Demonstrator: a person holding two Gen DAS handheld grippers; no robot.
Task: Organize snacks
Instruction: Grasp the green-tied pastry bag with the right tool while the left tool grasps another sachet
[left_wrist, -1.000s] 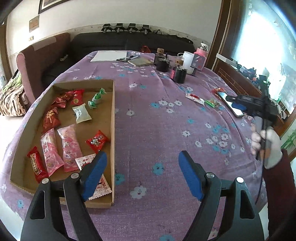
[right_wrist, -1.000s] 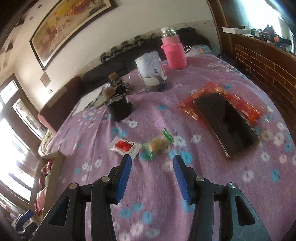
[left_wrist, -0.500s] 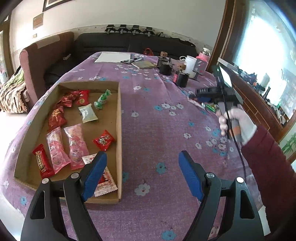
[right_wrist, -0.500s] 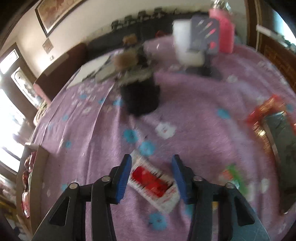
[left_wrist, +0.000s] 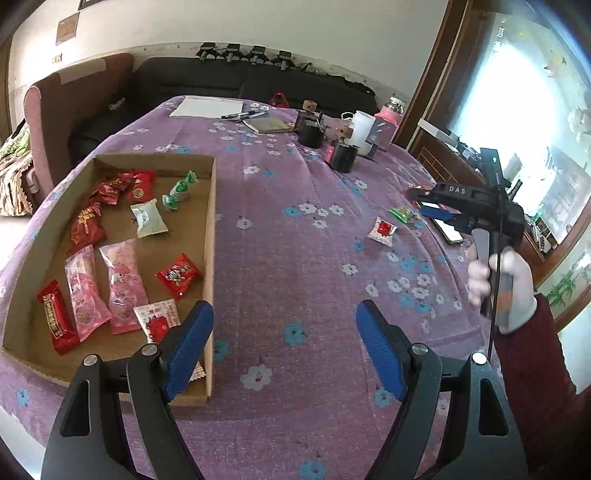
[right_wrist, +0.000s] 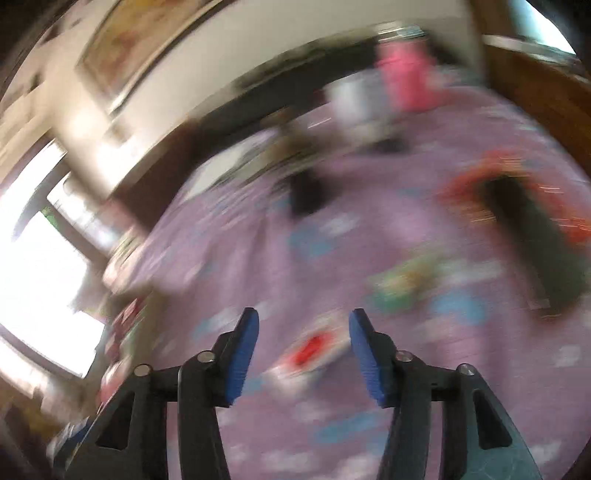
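At the near edge of the table, my left gripper (left_wrist: 284, 350) hung wide open and empty over the purple cloth (left_wrist: 295, 266), I judged so that it stood ready beside the cardboard tray (left_wrist: 210, 236) without blocking it. The tray held about a dozen wrapped snacks: two pink packets (left_wrist: 110, 284), several red ones, a pale one and green-twisted sweets. Farther right, my right gripper (right_wrist: 303, 350) was opening, its jaws apart and pressing on nothing; the white-and-red snack (left_wrist: 383, 230) lay loose on the cloth below the gap. That view was badly blurred, so I couldn't tell how near the pads were. Beyond it lay a green sweet (left_wrist: 404, 213), then a phone (left_wrist: 445, 229), both outside the tray.
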